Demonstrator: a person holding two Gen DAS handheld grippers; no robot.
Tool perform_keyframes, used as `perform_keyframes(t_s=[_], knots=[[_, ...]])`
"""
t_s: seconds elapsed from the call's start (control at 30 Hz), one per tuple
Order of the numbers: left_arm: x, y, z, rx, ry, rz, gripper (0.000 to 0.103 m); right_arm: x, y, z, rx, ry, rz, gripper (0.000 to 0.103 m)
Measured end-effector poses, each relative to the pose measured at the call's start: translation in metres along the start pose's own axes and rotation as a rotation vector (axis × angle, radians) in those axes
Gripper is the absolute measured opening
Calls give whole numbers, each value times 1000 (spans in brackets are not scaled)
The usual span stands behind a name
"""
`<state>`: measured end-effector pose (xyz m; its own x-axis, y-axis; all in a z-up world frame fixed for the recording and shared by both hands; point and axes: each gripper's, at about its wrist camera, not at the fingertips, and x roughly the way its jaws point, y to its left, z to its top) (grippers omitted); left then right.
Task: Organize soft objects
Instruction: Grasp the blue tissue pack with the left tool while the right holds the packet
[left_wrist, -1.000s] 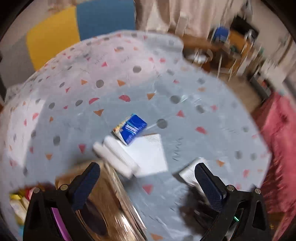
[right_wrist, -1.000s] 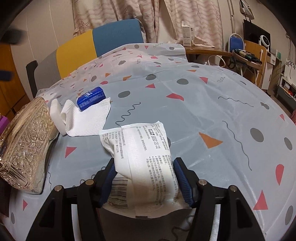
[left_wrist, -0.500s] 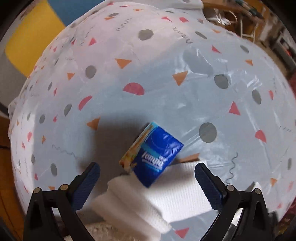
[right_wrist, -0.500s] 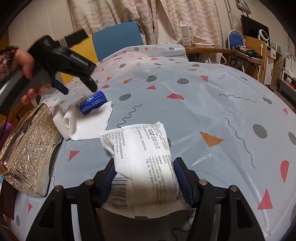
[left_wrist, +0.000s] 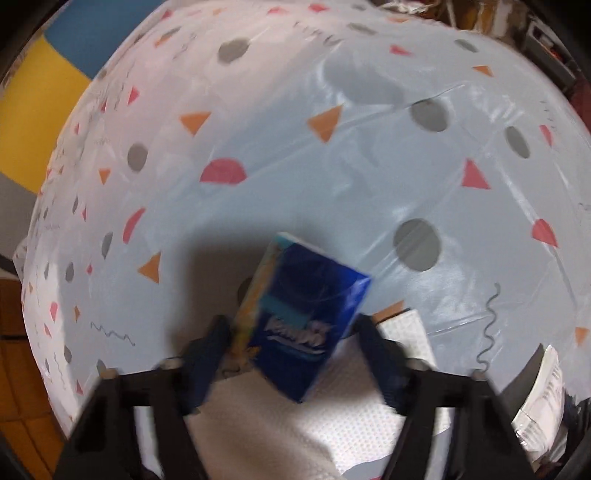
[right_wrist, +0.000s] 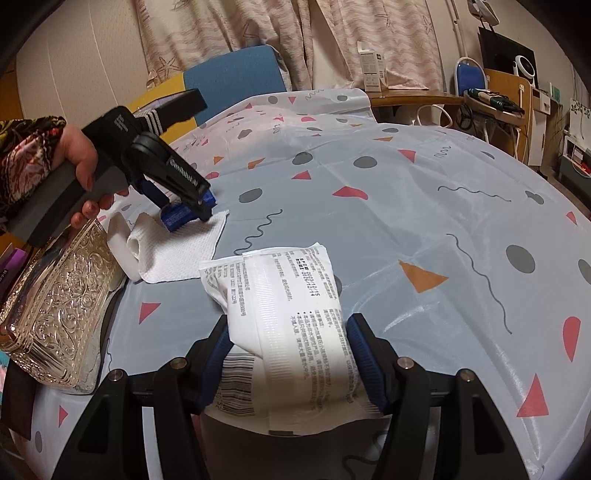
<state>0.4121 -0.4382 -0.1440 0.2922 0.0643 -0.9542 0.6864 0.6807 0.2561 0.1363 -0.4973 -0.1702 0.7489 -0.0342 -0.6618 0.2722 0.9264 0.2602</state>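
A blue pocket tissue pack (left_wrist: 299, 317) lies partly on a white paper towel (left_wrist: 332, 421) on the patterned tablecloth. My left gripper (left_wrist: 291, 332) is down over the pack, its jaws a little wider than the pack, one on each side; the view is blurred. The right wrist view shows that left gripper (right_wrist: 201, 206) at the blue pack (right_wrist: 181, 218). My right gripper (right_wrist: 288, 358) is shut on a white wet-wipe packet (right_wrist: 291, 332) that rests on the table.
A clear embossed glass box (right_wrist: 62, 310) stands at the table's left edge beside the rolled paper towel (right_wrist: 173, 251). A blue and yellow chair (right_wrist: 236, 81) is behind the table. A desk with clutter (right_wrist: 495, 99) is at the far right.
My left gripper has dropped toward the blue tissue pack and its jaws have narrowed around it. The right gripper and the wipe packet have stayed still.
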Motion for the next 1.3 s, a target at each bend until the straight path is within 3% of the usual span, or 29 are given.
perform_keyframes(t_s=[0.27, 0.3, 0.33, 0.37, 0.5, 0.6, 0.67, 0.7, 0.73, 0.93, 1.07, 1.17, 1.27, 1.3], knots=[[-38, -1, -20, -63, -67, -40, 56, 1, 0, 0, 2, -5, 0, 64], [-48, 1, -25, -86, -85, -65, 50, 1, 0, 0, 2, -5, 0, 64], [-56, 2, -29, -96, -100, -81, 37, 1, 0, -1, 2, -5, 1, 64], [-66, 2, -35, -109, -122, -93, 34, 1, 0, -1, 2, -6, 0, 64], [-108, -3, -63, -99, -189, -141, 32, 1, -1, 0, 6, -5, 4, 64], [-118, -15, -72, -92, -189, -175, 32, 0, -1, 0, 7, -4, 6, 64], [-123, -13, -80, -111, -202, -168, 40, 0, -1, 0, 7, 0, 5, 64], [-116, -13, -80, -121, -204, -165, 64, 0, -1, 0, 7, 0, 4, 64], [-114, -13, -80, -135, -198, -149, 80, 0, -1, 0, 6, 0, 4, 64], [-76, -9, -64, -173, -156, -59, 82, 0, -1, 0, 9, -3, 7, 64], [-46, -5, -51, -211, -110, -67, 81, 0, -3, 0, 16, -7, 16, 64], [-30, -8, -45, -206, -87, -69, 64, 0, -3, 0, 20, -9, 20, 64], [-21, -13, -44, -187, -67, -50, 41, 0, -4, 0, 25, -12, 25, 64], [-21, -14, -45, -179, -66, -47, 28, 0, -4, 0, 28, -12, 29, 64]])
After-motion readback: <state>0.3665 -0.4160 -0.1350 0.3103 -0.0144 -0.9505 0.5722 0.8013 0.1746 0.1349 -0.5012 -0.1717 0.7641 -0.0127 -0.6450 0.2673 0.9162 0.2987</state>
